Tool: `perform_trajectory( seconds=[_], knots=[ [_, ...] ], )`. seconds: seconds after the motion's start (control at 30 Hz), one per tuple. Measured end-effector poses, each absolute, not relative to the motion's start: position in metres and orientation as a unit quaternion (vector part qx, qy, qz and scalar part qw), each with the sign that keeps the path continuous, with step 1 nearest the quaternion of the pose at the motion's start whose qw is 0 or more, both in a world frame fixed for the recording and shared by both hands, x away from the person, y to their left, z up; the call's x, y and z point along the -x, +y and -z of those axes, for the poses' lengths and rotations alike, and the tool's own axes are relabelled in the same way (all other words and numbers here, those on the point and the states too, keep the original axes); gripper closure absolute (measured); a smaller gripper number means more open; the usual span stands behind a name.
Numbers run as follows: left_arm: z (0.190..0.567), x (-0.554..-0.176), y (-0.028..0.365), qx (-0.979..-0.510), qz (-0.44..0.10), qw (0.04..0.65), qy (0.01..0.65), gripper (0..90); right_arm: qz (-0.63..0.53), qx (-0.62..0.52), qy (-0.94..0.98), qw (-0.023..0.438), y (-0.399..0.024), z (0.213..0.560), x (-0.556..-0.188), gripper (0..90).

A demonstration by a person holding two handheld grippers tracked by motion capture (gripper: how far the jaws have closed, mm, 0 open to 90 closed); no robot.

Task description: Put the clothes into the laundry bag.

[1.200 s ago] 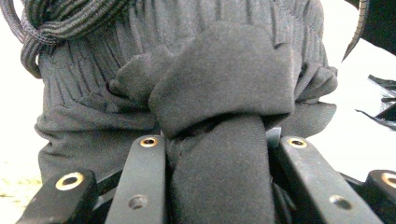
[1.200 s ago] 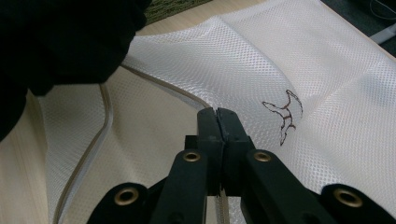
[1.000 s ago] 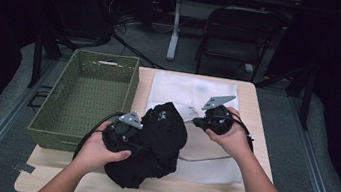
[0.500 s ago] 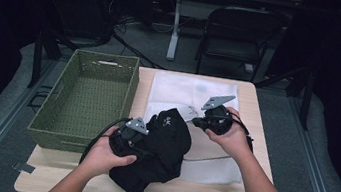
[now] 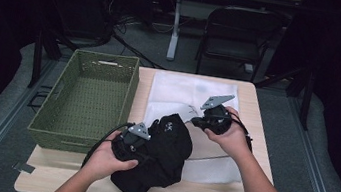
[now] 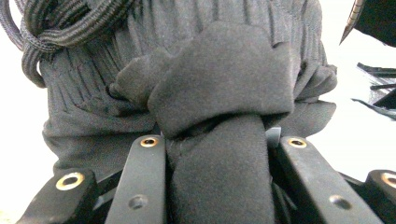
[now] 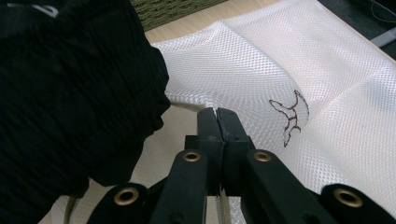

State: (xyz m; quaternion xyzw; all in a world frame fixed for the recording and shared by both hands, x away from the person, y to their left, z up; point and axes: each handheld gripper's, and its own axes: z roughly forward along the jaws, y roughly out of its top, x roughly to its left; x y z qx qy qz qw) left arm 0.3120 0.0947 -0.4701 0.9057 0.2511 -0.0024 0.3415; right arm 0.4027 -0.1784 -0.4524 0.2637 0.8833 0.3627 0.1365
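Note:
A black knitted garment (image 5: pixel 161 150) lies bunched on the table, partly over a white mesh bag (image 5: pixel 194 92). My left gripper (image 5: pixel 147 147) is shut on a thick fold of the garment (image 6: pixel 224 84), which fills the gap between its jaws (image 6: pixel 217 140). My right gripper (image 5: pixel 194 122) sits at the garment's far right side. Its jaws (image 7: pixel 217 112) are pressed together on the raised edge of the mesh bag (image 7: pixel 303 70), just beside the black garment (image 7: pixel 70 93). A small dark embroidered mark shows on the mesh.
A green woven basket (image 5: pixel 131 90) stands at the table's left side, with nothing in it. The wooden table (image 5: pixel 70 183) shows bare along its front edge. A black chair (image 5: pixel 237 35) and cables sit on the floor beyond the table.
My left gripper has moved a little down and to the right with the garment, bunching it closer to the mesh bag. The right gripper has stayed in place.

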Motion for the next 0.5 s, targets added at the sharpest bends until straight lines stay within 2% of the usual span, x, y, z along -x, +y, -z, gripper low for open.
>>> perform_trajectory(
  seconds=[0.5],
  knots=[
    [0.477, -0.309, 0.083, -0.911, 0.011, 0.337, 0.239, 66.9, -0.365, -0.263, 0.883, 0.138, -0.176, 0.453, -0.403, 89.4]
  ],
)
